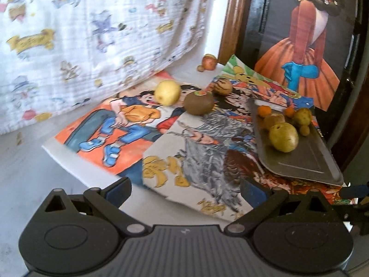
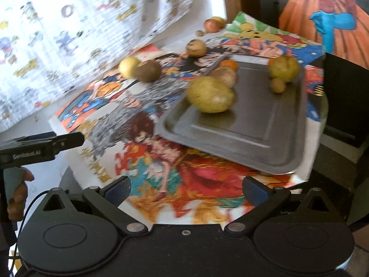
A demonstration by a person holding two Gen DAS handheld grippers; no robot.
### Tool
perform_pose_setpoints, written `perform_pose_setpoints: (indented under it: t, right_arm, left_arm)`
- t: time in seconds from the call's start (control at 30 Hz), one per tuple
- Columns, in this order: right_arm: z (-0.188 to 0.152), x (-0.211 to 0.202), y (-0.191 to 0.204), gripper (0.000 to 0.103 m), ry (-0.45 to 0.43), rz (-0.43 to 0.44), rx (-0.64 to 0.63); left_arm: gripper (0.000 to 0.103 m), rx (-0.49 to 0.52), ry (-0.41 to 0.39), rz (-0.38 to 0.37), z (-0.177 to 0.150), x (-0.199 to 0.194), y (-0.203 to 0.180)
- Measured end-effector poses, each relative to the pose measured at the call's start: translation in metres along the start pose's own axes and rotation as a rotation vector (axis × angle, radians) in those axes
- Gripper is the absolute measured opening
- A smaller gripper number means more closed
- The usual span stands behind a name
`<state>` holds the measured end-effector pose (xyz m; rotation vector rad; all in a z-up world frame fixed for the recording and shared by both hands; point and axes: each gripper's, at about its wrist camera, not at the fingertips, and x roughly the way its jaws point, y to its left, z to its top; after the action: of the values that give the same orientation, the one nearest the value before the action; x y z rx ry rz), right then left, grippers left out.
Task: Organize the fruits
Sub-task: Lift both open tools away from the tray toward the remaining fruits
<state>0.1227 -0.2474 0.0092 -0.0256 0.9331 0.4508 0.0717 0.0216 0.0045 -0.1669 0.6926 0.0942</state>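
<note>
With several fruits already on the tray [image 2: 265, 136], sorting looks partway done: kiwi [image 1: 198, 103] and yellow fruit [image 1: 167, 91] lying loose on posters [image 1: 129, 124], touching. Both grippers, left gripper [image 1: 185, 190] and right gripper [image 2: 185, 190], spread apart, empty. Next, probably reaching for the kiwi.
</note>
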Motion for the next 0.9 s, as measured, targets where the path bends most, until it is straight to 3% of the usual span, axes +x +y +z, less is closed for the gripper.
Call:
perform_pose_setpoints:
  t: [0.4, 0.9]
  right_arm:
    - [0.014, 0.025, 0.044, 0.102, 0.033, 0.068, -0.105]
    - [0.057, 0.048, 0.059, 0.102, -0.025, 0.079, -0.238]
  left_arm:
    - [0.103, -0.07, 0.007, 0.053, -0.004, -0.001, 0.033]
    - [0.103, -0.127, 0.001, 0.092, 0.019, 0.023, 0.062]
